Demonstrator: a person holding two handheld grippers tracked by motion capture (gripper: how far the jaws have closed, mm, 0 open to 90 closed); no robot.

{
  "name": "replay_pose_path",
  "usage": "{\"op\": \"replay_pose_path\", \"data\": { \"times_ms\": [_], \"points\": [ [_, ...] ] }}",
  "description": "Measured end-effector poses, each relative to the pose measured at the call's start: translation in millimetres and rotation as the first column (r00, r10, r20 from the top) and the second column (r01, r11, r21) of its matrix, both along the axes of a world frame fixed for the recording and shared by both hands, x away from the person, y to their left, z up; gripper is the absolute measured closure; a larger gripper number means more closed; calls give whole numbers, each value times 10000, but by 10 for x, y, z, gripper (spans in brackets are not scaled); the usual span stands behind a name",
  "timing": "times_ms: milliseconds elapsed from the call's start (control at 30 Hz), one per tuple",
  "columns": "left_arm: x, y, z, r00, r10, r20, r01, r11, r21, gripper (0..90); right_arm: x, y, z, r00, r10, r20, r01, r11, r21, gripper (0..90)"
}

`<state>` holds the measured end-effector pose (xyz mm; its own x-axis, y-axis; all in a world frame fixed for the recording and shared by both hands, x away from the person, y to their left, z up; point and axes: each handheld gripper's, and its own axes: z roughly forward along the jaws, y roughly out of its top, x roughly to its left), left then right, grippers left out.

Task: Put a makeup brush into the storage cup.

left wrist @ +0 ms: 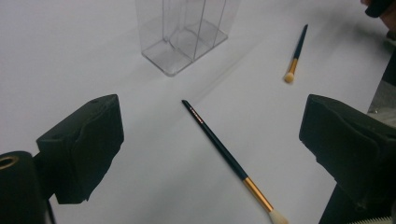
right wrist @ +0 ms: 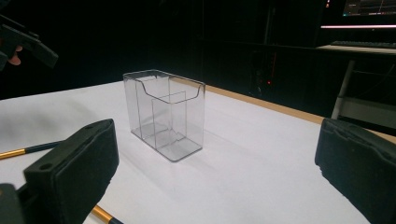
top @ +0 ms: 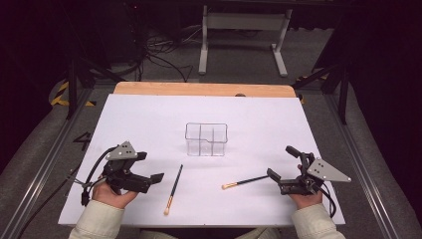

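**Two brushes lie free on the desk, both claws spread**

The left claw [top: 152, 167] hangs above the left part of the white desk [top: 149, 114], its jaws spread wide with nothing between them. The near brush [top: 173, 189] lies flat on the desk just to the right of this claw, not touching it, its black handle pointing away from the person and its pale bristle end toward the person. In the left gripper view the same brush [left wrist: 229, 161] runs diagonally across the gap between the two black jaws, down on the desk surface below them.

The right claw [top: 281, 164] is also spread, holding nothing. The second brush [top: 245, 182] lies to its left, its dark handle end reaching close to the lower jaw and its bristle end pointing toward the middle of the desk; whether handle and jaw touch cannot be told. In the right gripper view its gold band and handle [right wrist: 28, 150] show beside the left jaw.

A clear divided box [top: 206, 139] stands upright at the middle of the desk, beyond both brushes and well apart from both claws. Nothing lies between either claw and its nearest brush.
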<state>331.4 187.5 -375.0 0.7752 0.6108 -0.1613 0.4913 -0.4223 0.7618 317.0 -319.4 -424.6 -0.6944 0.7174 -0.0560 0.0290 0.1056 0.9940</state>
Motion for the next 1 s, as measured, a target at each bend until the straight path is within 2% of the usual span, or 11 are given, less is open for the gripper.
{"op": "replay_pose_path", "data": {
  "times_ms": [133,167,267,300,400,567,667,700,733,800,1000],
  "points": [
    [28,-51,32,9985,-41,-543,54,9997,238,70,-3,-14,7,10000,-49,14,49,10000,-59,5],
    [28,-51,32,9985,-41,-543,54,9997,238,69,-3,-14,7,10000,-49,14,49,10000,-59,5],
    [50,-89,54,9976,-101,-687,141,9982,585,68,-5,-24,16,9999,-107,11,107,9999,-78,8],
    [66,-127,57,9964,-118,-840,188,9963,838,68,-7,-27,20,9999,-140,-26,139,9998,-120,12],
    [76,-168,54,9954,-106,-955,209,9940,1071,68,-8,-31,27,9999,-128,-70,127,9997,-196,25],
    [120,-263,18,9910,-271,-1312,482,9859,1600,71,-26,-30,44,9995,-125,-276,114,9991,-407,47],
    [148,-308,-13,9863,-504,-1568,785,9808,1784,93,-49,-43,52,9991,-292,-306,279,9988,-413,54],
    [164,-340,-38,9819,-614,-1790,953,9776,1878,98,-52,-49,54,9992,-298,-273,286,9988,-406,54],
    [164,-340,-38,9819,-614,-1790,953,9776,1878,105,-52,-49,54,9992,-298,-273,286,9988,-406,54],
    [178,-377,-62,9777,-700,-1978,1112,9723,2058,109,-58,-57,55,9989,-345,-318,332,9986,-407,54],
    [206,-476,-99,9722,-785,-2205,1327,9610,2428,109,-61,-64,56,9987,-328,-392,314,9988,-380,55]
  ]
}}
